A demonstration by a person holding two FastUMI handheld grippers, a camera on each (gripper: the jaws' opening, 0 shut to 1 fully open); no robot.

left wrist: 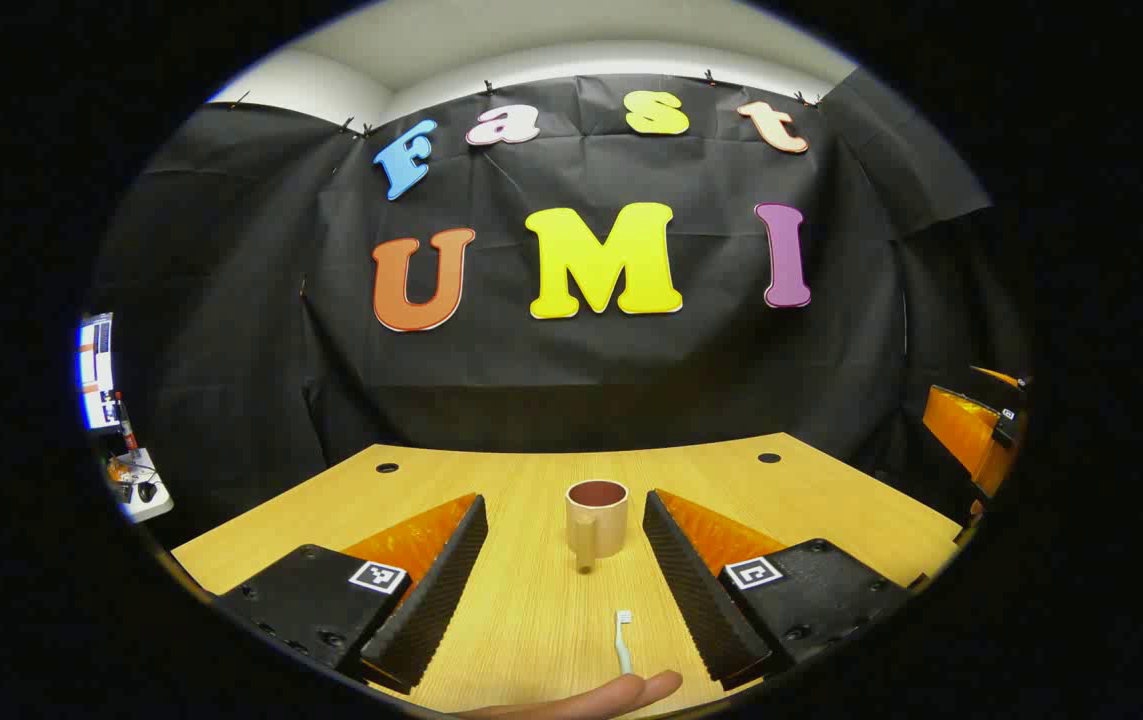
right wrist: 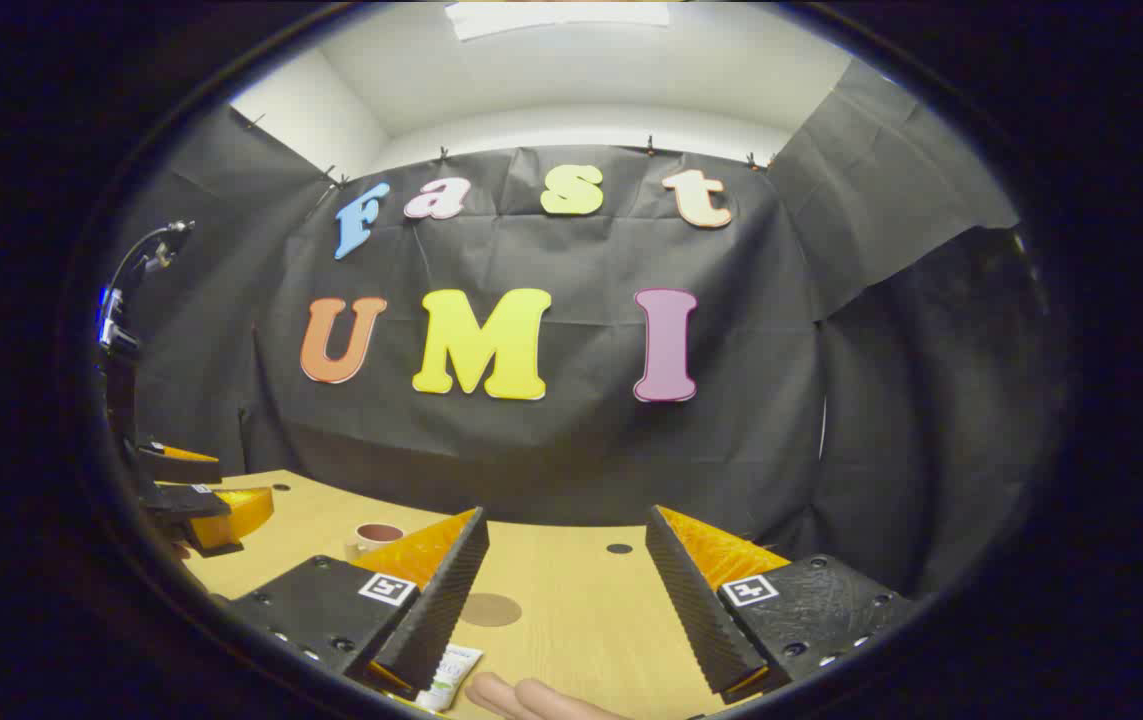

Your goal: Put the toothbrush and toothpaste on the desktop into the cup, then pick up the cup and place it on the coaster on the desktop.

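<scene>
The left gripper (left wrist: 565, 560) hangs low over the wooden desk (left wrist: 531, 620) with its two fingers spread wide and nothing between them. Straight ahead of it, centred in the gap, stands the cup (left wrist: 597, 518), upright, its mouth open and its handle turned toward the gripper. Nearer than the cup, and also in the gap, the toothbrush (left wrist: 623, 642) lies flat on the desk, lengthwise along the gripper's line, bristle end pointing toward the cup; cup and toothbrush are apart. A fingertip (left wrist: 631, 692) of the person shows at the bottom edge, just beside the near end of the toothbrush. Far off to this gripper's right, at the desk's edge, part of the other gripper can be seen. The right gripper (right wrist: 566, 575) is likewise spread open over the desk, holding nothing. Just ahead of its left finger a flat round coaster (right wrist: 490, 609) lies on the wood. The toothpaste (right wrist: 451, 678) tube lies flat close under the tip of that same left finger, partly hidden by it, so whether they touch cannot be told. Two fingertips (right wrist: 521, 695) of the person rest at the bottom edge, just beside the tube. Farther off to this gripper's left the cup (right wrist: 376, 538) stands, with the left gripper (right wrist: 206, 505) beyond it.
</scene>
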